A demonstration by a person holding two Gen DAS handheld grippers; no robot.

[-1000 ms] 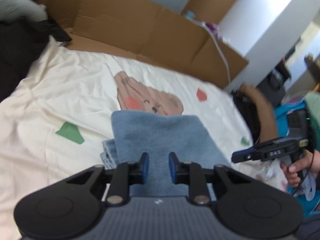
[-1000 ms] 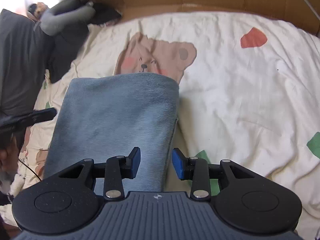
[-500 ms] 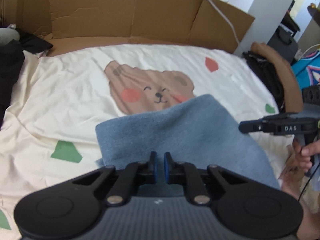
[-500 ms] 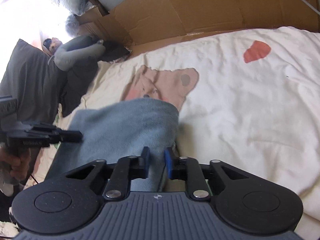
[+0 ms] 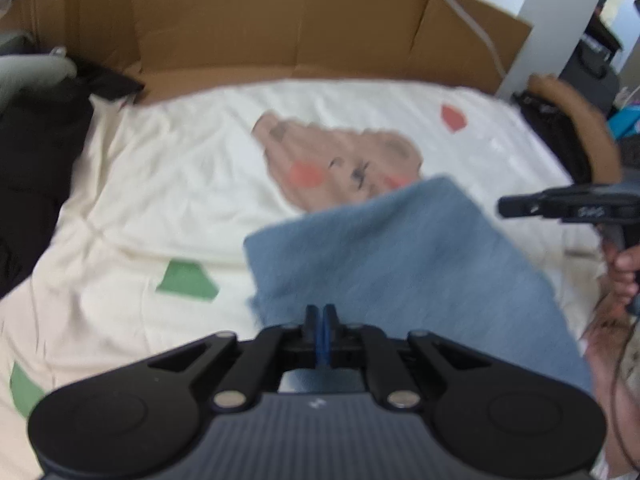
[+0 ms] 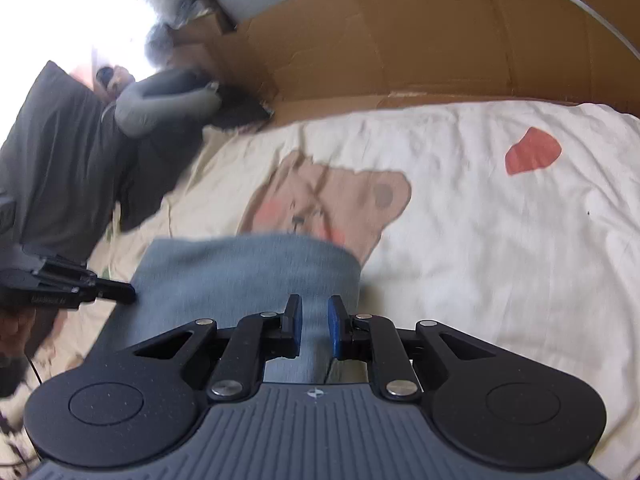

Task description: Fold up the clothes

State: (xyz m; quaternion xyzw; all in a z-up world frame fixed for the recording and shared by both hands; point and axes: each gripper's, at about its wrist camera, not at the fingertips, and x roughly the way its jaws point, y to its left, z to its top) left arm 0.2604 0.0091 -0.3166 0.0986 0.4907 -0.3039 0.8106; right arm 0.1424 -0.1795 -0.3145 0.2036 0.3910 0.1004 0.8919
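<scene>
Left gripper [image 5: 319, 312]: jaws pressed together at the near edge of the blue cloth [image 5: 400, 264]; whether fabric is pinched between them cannot be told. Right gripper [image 6: 314, 312]: jaws, having just closed in, stand narrow with a fold of the cloth [image 6: 248, 272] between the pads, apparently pinched. The folded cloth lies on the cream sheet [image 6: 480, 240], overlapping the bear print [image 5: 340, 164]. Cardboard [image 5: 280, 28] stands behind.

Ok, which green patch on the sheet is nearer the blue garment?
The upper green patch, just left of the blue garment; the other green patch sits far lower-left.
</scene>
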